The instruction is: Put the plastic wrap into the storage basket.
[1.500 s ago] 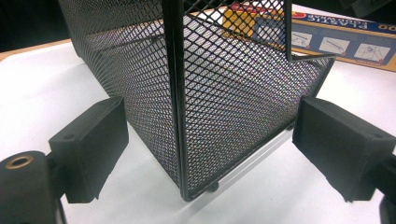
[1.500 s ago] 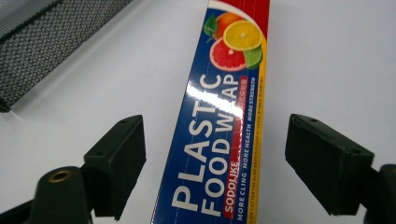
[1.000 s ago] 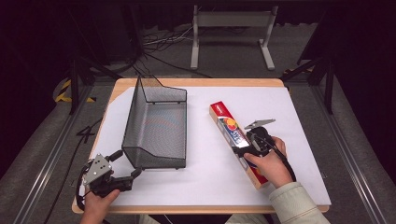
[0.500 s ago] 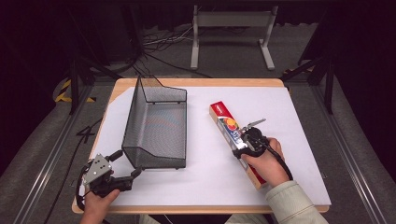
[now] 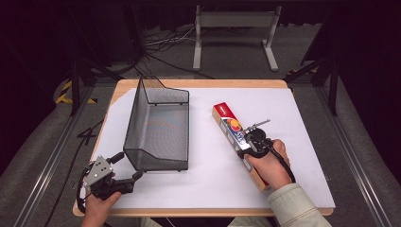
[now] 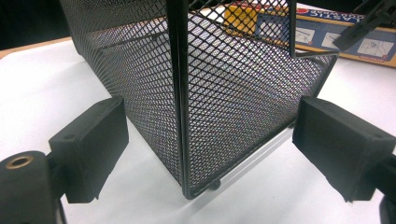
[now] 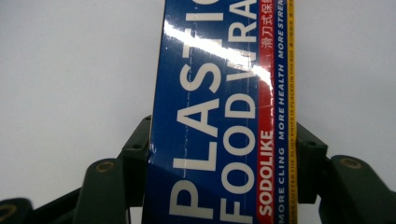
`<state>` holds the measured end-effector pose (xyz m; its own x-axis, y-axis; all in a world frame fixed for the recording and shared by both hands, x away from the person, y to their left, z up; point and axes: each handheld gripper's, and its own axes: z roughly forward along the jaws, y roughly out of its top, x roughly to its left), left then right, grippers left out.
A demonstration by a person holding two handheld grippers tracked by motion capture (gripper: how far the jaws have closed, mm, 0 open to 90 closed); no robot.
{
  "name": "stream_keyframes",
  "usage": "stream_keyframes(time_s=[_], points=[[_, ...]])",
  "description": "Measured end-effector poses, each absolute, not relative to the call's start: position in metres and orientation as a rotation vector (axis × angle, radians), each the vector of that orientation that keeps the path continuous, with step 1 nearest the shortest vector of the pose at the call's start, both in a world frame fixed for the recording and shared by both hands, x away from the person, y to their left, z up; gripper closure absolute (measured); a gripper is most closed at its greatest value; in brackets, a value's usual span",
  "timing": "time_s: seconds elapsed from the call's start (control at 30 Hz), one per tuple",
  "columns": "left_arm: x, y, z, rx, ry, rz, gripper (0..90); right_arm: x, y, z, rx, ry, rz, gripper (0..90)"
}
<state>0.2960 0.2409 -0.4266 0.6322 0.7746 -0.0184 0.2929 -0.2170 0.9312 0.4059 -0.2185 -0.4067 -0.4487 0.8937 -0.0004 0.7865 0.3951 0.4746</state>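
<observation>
A long blue, red and yellow plastic wrap box lies slantwise on the white mat, right of centre. My right gripper sits over its middle; its jaws have just been closing and now press on both long sides of the box, as the right gripper view shows. A black wire mesh basket stands left of centre. My left gripper rests at its near left corner, open. In the left gripper view that corner of the basket stands between the wide jaws, untouched.
The white mat covers a wooden table. A metal stand and cables lie on the floor beyond the far edge. Bare mat stretches right of the box and between box and basket.
My right gripper's jaws have closed in on the plastic wrap box. Both hands and the basket have stayed where they were.
</observation>
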Motion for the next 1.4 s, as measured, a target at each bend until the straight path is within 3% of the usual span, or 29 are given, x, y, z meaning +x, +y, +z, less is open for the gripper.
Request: stream_keyframes(time_s=[1.4], points=[[0.295,0.24,-0.427,1.786,0.862,0.563,11.4,0.401,-0.211,-0.32,1.446,2.364,0.742,42.0]])
